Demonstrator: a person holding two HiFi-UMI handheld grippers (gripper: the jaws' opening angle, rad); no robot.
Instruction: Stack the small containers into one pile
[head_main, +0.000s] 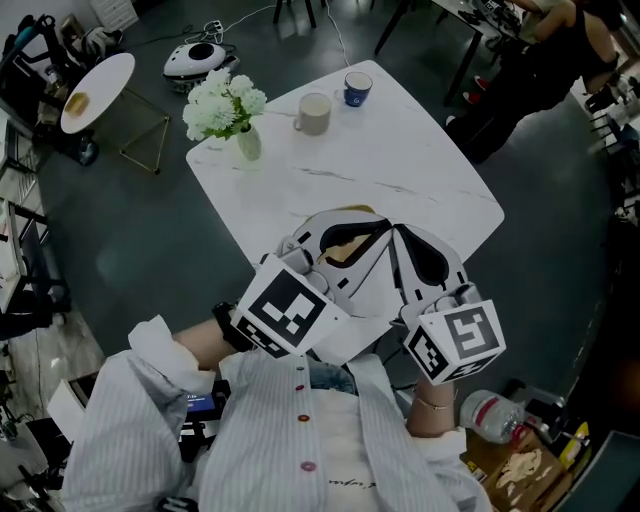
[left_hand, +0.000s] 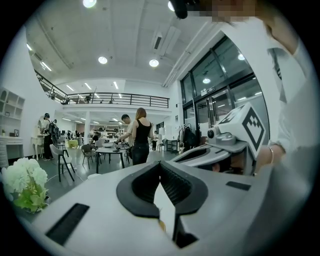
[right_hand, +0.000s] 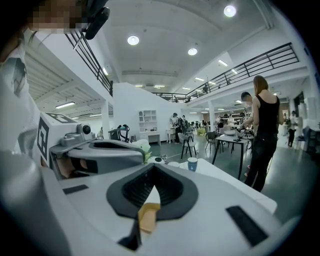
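Mug (head_main: 313, 113), blue cup (head_main: 357, 88) well beyond left tool (left_hand: 160, 165), right tool (right_hand: 153, 169) (both closed)

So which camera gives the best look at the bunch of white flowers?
The head view: the bunch of white flowers shows whole, pale vase included. The left gripper view catches the blooms at its edge; the right gripper view shows only a sliver.

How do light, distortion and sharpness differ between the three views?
Head view: dim overall, with a dark floor; only the white marble-look table is bright, and lines bend little. Left gripper view: strong fisheye bending, black corners, glare from the round ceiling lamps, a mosaic patch at the top. Right gripper view: the same bending and lamp glare, with the patch at top left.
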